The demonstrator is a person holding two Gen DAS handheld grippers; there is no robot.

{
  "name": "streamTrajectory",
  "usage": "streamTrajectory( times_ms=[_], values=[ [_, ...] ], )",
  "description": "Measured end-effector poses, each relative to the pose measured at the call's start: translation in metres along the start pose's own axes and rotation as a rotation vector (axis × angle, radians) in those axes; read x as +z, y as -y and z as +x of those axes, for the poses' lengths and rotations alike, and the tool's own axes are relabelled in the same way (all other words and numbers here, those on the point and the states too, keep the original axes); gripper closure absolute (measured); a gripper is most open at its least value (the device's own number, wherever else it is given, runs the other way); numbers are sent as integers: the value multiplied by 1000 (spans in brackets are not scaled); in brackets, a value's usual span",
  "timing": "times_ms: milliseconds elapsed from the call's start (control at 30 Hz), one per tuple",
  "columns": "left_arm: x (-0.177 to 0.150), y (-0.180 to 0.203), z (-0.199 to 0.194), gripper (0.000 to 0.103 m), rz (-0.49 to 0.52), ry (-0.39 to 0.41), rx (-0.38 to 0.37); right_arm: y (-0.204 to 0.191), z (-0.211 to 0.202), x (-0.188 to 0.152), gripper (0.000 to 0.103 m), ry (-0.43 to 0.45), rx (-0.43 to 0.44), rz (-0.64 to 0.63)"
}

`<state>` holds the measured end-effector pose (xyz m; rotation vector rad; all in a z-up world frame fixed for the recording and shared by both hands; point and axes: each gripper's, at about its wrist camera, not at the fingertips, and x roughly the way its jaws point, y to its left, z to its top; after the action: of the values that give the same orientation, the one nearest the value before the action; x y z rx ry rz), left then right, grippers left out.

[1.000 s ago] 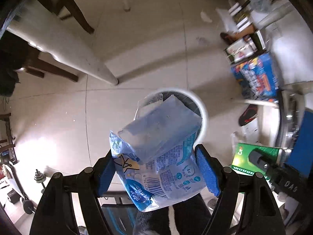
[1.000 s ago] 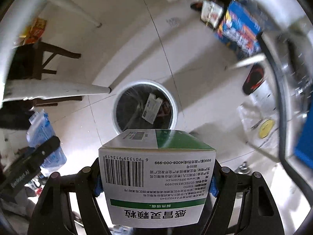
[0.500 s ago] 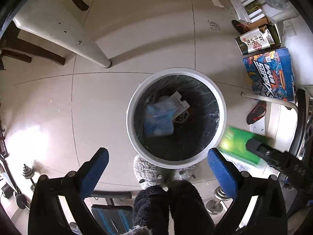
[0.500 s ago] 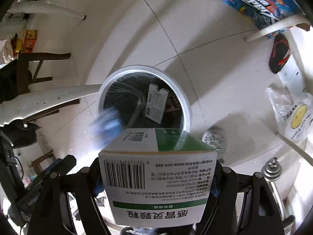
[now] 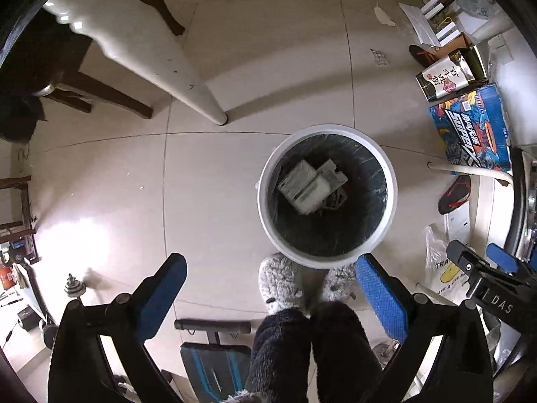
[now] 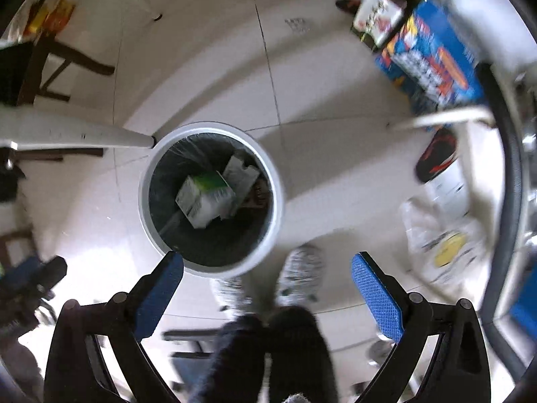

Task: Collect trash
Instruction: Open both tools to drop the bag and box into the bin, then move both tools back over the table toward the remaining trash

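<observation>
On the tiled floor (image 5: pixel 100 181) stands a white-rimmed trash bin (image 5: pixel 327 261) (image 6: pixel 268 181) lined with a dark bag. Above it, both the left tongs (image 5: pixel 268 288) and the right tongs (image 6: pixel 267 283) gape apart, empty. A green-and-white medicine box (image 5: pixel 303 190) (image 6: pixel 204 198) lies inside the bin.

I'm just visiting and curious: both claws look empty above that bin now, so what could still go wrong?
The box lies tilted on other trash in the bin, so later pieces may pile up unevenly. The slippers stand right against the bin; a step might tip it. The right view is blurred, so aiming the right gripper could be harder.
</observation>
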<state>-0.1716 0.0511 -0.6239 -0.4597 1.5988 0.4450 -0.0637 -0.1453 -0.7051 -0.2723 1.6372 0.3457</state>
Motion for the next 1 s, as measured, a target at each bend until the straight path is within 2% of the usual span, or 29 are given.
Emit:
streamTrajectory(
  times_ms=[167,333,567,867,1000],
  values=[
    [-20,-3,-42,0,0,0,0,-7,-48,-22,2,7,-50,-60],
    [-39,-5,-94,0,7,3,-23,-17,-107,-45,2,25,-50,-88],
    [-66,-10,-168,0,42,45,-23,-33,-196,-79,2,62,-37,-91],
    [-91,-17,-263,0,56,131,-67,-42,-308,-119,2,123,-4,-62],
    [-87,-16,-299,0,63,199,-70,-41,-349,-127,2,149,28,-33]
  ],
)
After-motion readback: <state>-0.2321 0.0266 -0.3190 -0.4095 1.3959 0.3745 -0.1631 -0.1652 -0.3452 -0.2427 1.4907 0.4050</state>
